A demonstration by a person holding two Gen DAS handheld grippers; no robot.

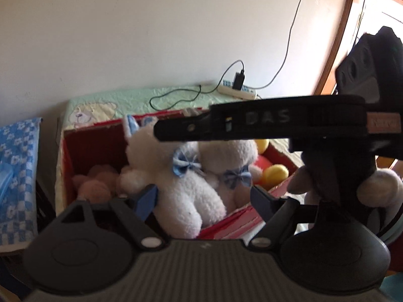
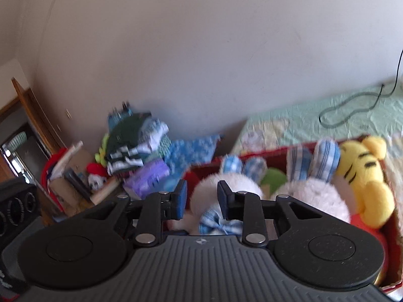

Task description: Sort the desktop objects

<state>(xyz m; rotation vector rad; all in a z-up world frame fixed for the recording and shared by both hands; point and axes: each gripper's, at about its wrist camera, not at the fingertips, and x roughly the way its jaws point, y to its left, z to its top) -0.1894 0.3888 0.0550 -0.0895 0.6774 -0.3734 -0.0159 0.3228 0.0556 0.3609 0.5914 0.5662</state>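
Two white plush bunnies with blue bows, one on the left (image 1: 176, 176) and one on the right (image 1: 226, 161), sit in a red box (image 1: 83, 148). My left gripper (image 1: 204, 198) stands open, with the left bunny's legs between its wide-set fingers. The right gripper (image 1: 161, 132) reaches in from the right across the bunnies' heads. In the right wrist view the right gripper (image 2: 201, 201) has its jaws narrowed to a small gap. White fur of the left bunny's head (image 2: 239, 188) fills that gap. Blur hides whether the pads pinch it.
The red box (image 2: 393, 229) also holds a yellow tiger plush (image 2: 360, 176), a green plush (image 2: 273, 178) and a pink plush (image 1: 95, 181). It stands on a green cloth (image 1: 141, 100) with a power strip (image 1: 236, 91) and cables. Piled clothes (image 2: 131, 146) lie left.
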